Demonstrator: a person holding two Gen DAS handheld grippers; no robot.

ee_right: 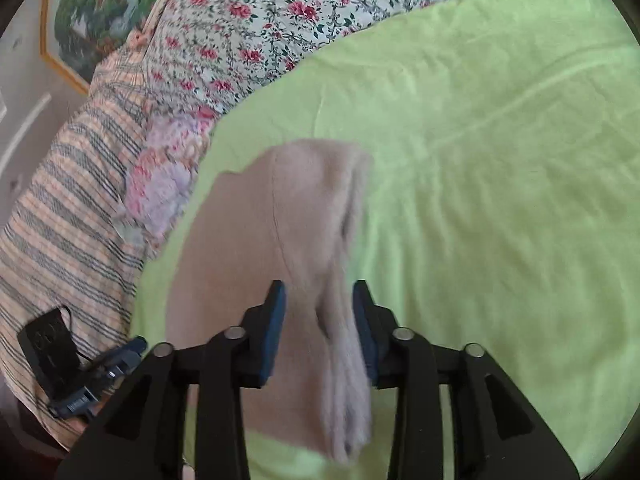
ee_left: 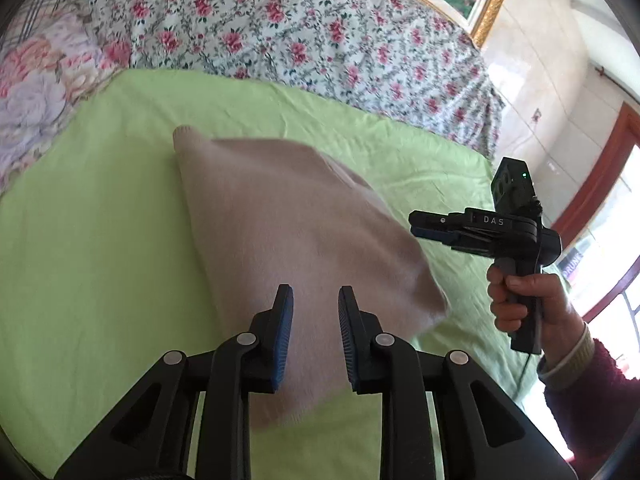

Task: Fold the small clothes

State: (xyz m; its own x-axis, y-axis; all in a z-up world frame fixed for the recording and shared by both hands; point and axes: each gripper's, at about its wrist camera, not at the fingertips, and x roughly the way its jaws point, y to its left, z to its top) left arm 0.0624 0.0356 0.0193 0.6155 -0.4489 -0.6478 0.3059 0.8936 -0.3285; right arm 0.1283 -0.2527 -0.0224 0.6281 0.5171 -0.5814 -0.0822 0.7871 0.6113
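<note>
Left wrist view: green sheet (ee_left: 100, 240) spread across the bed, floral quilt (ee_left: 280, 28) bunched behind it, and in the middle of the green lies my garment (ee_left: 288, 232), a pale pinkish-beige knit, already doubled into a compact slab with clean edges. Nothing else small to fold shows on the sheet from here.

My left tongs (ee_left: 315, 300) hang just above the near end of it, pads apart, nothing pinched, the knit showing through the gap but below the pads. Off to the right, my right tongs (ee_left: 418, 226) float over the sheet beside the garment's edge, side-on to this camera, so this view doesn't give the gap.

Right wrist view settles it: right tongs (ee_right: 319, 300) stand apart too. A thicker, layered edge of the garment (ee_right: 320, 208) runs up between the pads; it's blurred, but I read it as loose rather than clamped.

So, my judgement: the fold looks laid and let go, both tongs free. What's left, as far as I can see, is perhaps one more halving or a tidy of that bunched right edge; whether more clothes wait out of frame I can't tell.
</note>
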